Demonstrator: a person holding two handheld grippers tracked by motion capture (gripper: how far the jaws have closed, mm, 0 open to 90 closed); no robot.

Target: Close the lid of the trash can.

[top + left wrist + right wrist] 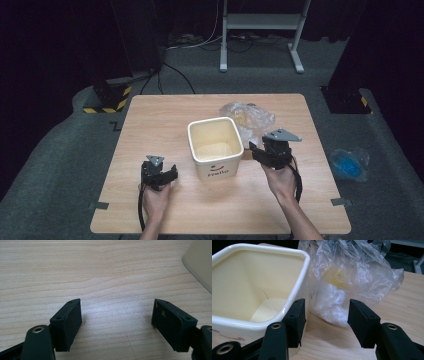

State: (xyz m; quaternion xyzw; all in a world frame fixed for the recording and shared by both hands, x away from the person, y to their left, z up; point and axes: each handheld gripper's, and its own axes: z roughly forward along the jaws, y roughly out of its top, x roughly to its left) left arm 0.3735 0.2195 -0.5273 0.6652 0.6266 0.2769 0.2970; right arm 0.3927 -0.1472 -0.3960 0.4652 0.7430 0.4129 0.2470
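Note:
A cream square bin (215,147) with "Hello" on its front stands open and empty at the table's middle. A crumpled clear plastic bag (247,117) with something yellow and white inside lies against its far right side. My right gripper (262,150) is at the bin's right wall. In the right gripper view this gripper (326,307) is open: its left jaw is beside the bin (259,277), and the bag (352,277) lies just ahead, untouched. My left gripper (159,175) rests left of the bin. In its own view it (116,307) stands open over bare wood, with the bin's corner (200,262) at the upper right.
The wooden table (165,115) is bare on its left and front. A blue bag (350,162) lies on the grey floor to the right. Black stands with yellow-striped bases (107,97) and a white frame (260,30) stand beyond the far edge.

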